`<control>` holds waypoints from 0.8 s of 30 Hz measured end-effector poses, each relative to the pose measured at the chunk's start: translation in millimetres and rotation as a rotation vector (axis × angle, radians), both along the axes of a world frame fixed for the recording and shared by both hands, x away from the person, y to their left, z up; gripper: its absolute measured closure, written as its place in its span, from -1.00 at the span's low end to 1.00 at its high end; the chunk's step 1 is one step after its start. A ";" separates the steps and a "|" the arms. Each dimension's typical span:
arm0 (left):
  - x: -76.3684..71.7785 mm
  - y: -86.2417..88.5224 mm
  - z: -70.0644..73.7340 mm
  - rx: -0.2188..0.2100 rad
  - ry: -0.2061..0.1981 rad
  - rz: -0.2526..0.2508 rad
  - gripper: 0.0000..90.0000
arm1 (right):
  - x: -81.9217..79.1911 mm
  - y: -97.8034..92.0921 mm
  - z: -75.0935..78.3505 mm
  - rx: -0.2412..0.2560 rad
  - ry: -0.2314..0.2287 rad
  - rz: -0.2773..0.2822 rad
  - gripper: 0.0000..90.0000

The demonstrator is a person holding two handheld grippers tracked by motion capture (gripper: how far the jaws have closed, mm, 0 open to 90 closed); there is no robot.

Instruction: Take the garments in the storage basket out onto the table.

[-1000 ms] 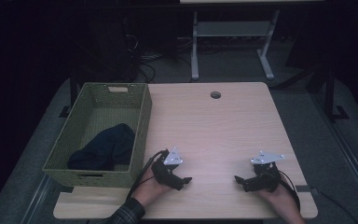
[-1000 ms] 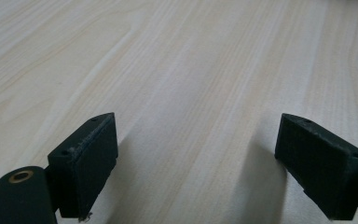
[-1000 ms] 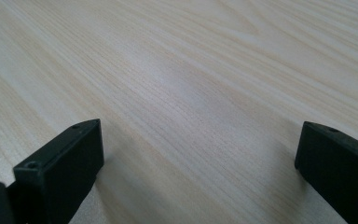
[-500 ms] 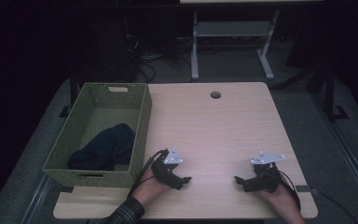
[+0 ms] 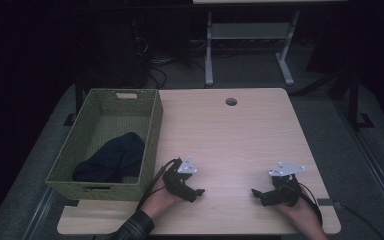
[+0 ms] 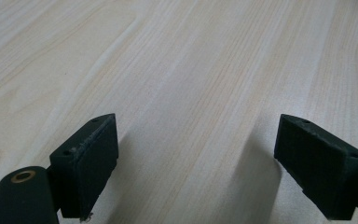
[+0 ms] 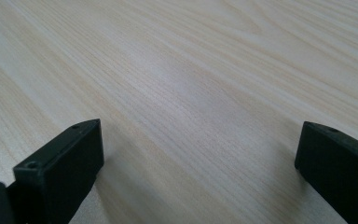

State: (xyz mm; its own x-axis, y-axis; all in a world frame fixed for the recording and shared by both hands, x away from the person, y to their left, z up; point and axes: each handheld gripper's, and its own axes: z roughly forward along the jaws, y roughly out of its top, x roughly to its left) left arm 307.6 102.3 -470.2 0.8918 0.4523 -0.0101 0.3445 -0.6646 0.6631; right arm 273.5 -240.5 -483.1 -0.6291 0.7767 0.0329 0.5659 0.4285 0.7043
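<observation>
A green woven basket (image 5: pixel 152 135) stands on the left part of the light wooden table (image 5: pixel 230 135), and a dark blue cloth (image 5: pixel 112 157) lies crumpled inside it. My left gripper (image 5: pixel 196 192) rests on the table just right of the basket's near corner, jaws pointing right. In the left gripper view that gripper (image 6: pixel 196 154) is open, with bare wood between its pads (image 6: pixel 91 163). My right gripper (image 5: pixel 258 194) rests near the front right, jaws pointing left. In the right gripper view it (image 7: pixel 200 163) is open over bare wood.
A round cable hole (image 5: pixel 231 101) sits near the table's far edge. Beyond the table a white stand (image 5: pixel 250 45) and cables lie on the dark floor. Bare tabletop stretches between the grippers and the far edge.
</observation>
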 end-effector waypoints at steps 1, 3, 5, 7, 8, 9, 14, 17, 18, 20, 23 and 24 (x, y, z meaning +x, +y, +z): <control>0.0 0.0 0.0 0.000 0.000 0.000 -0.70 | 0.0 0.0 0.0 0.000 0.000 0.000 -0.98; 0.2 -0.1 0.8 0.008 0.002 -0.002 -0.70 | 0.0 0.0 0.0 0.000 0.000 0.000 -0.98; 0.6 -0.1 1.8 0.024 -0.005 -0.002 -0.70 | -0.2 0.1 0.1 0.001 0.002 -0.002 -0.98; 1.0 0.0 2.3 0.028 -0.002 -0.003 -0.70 | -0.4 0.4 0.1 0.005 0.005 -0.003 -0.98; 1.5 -0.4 2.8 0.022 0.002 0.002 -0.70 | -0.3 0.2 0.1 0.002 0.004 -0.002 -0.98; 1.8 -0.4 3.5 0.026 0.007 0.001 -0.70 | -0.4 0.4 0.1 0.005 0.005 -0.003 -0.98; 2.3 -1.8 5.3 0.041 0.017 -0.001 -0.70 | -0.3 0.2 0.1 0.002 0.004 -0.002 -0.98; 1.5 -2.6 7.2 0.049 0.022 -0.002 -0.70 | -0.3 0.4 0.1 0.004 0.005 -0.003 -0.98; 1.5 -2.8 8.1 0.054 0.022 -0.005 -0.70 | -0.2 0.1 0.1 0.001 0.004 -0.001 -0.98; 1.1 -3.2 9.9 0.065 0.027 -0.004 -0.70 | -0.3 0.3 0.1 0.005 0.005 -0.003 -0.98; 1.0 -3.9 11.8 0.070 0.032 -0.002 -0.70 | -0.3 0.3 0.0 0.003 0.004 -0.002 -0.98; 1.1 -4.1 12.5 0.076 0.031 -0.004 -0.70 | -0.3 0.3 0.0 0.003 0.004 -0.002 -0.98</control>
State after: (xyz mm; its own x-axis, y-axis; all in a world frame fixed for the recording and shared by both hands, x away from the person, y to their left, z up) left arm 308.7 98.2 -457.7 0.8934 0.4492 -0.0041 0.3616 -0.7138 0.5998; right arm 273.3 -240.2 -483.1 -0.6272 0.7780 0.0375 0.5694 0.4251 0.7036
